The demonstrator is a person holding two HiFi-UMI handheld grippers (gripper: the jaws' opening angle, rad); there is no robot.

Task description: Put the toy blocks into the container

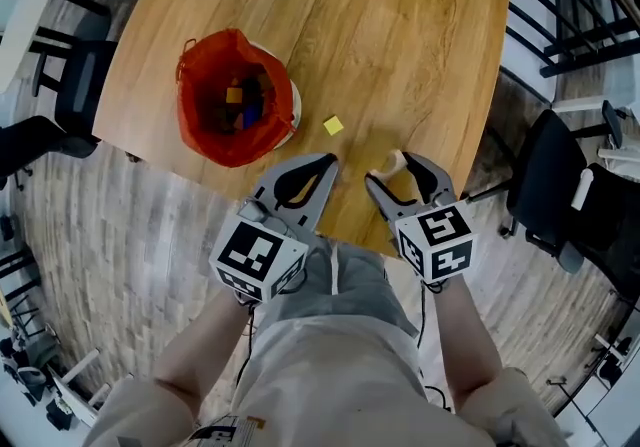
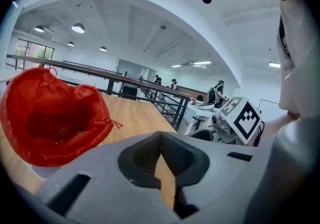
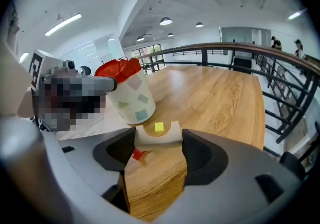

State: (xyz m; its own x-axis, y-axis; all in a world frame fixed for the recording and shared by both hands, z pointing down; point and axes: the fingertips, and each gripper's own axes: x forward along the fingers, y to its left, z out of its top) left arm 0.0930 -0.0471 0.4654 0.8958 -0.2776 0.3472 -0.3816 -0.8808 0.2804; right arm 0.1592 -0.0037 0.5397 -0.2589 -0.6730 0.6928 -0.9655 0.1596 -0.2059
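1. The toy blocks point(image 1: 233, 94) lie deep in the dark of the red bag point(image 1: 200, 120); only an orange bit and a blue bit show; how many there are cannot be told.
2. The bag hides nearly all of the container point(image 1: 294, 105); just a white strip of its wall peeks out.
3. The arch block point(image 1: 397, 159) is mostly hidden between the jaws of the right gripper point(image 1: 390, 170); only one pale end pokes out.
4. In the right gripper view a small red thing point(image 3: 137, 155) peeks from behind a jaw; too little shows to name it.
5. The people point(image 2: 218, 93) far off are too small to make out.
6. The top edge cuts off the far end of the table point(image 1: 400, 35).
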